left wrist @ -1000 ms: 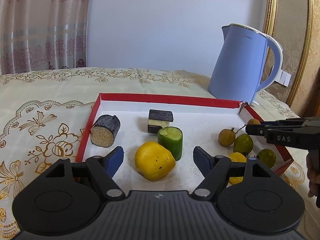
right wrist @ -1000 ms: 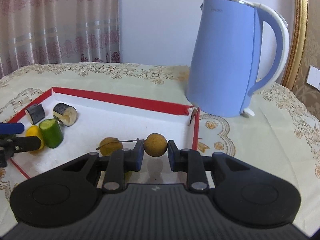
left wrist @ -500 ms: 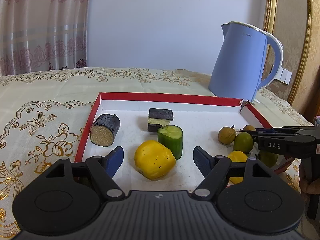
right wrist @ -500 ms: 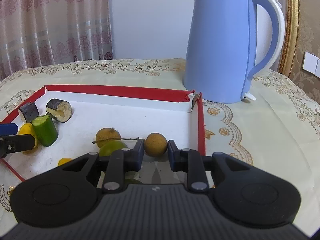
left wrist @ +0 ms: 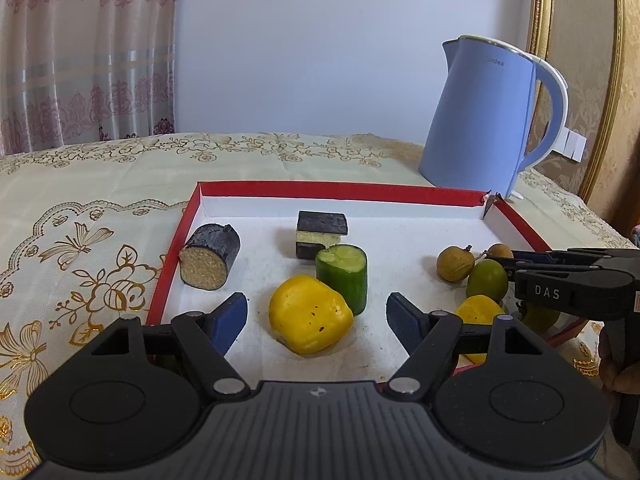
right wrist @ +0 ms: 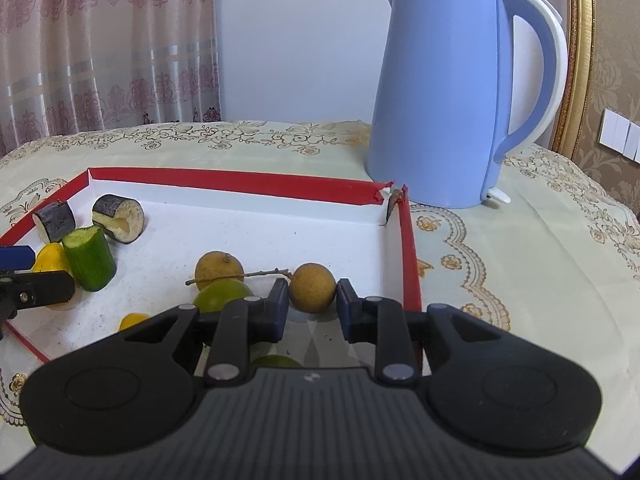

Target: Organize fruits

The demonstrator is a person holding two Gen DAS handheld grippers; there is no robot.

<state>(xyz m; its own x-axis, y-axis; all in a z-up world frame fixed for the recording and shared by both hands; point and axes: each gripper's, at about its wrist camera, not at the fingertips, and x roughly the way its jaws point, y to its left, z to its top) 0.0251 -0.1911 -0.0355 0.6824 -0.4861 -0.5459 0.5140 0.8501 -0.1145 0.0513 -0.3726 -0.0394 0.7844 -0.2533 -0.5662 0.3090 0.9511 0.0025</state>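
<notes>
A red-rimmed white tray (left wrist: 320, 191) (right wrist: 224, 179) holds the produce. My left gripper (left wrist: 316, 316) is open, its fingers on either side of a yellow fruit (left wrist: 310, 314) on the tray floor. A green cucumber piece (left wrist: 343, 271) stands just behind it. My right gripper (right wrist: 311, 306) is slightly open around a brown longan (right wrist: 313, 287) that rests on the tray near the right wall; the pads stand apart from it. A second longan (right wrist: 219, 266) is joined to it by a stem. Green limes (right wrist: 222, 295) lie beside.
Two dark eggplant pieces (left wrist: 211, 255) (left wrist: 321, 232) lie at the tray's left and middle. A blue electric kettle (right wrist: 460, 92) stands behind the tray's far right corner. A patterned tablecloth (left wrist: 80, 216) covers the table. A small yellow fruit (left wrist: 478, 312) lies at the tray's right.
My right gripper lowered the longan to the tray floor and opened slightly, letting it go. The left gripper has stayed still around the yellow fruit.
</notes>
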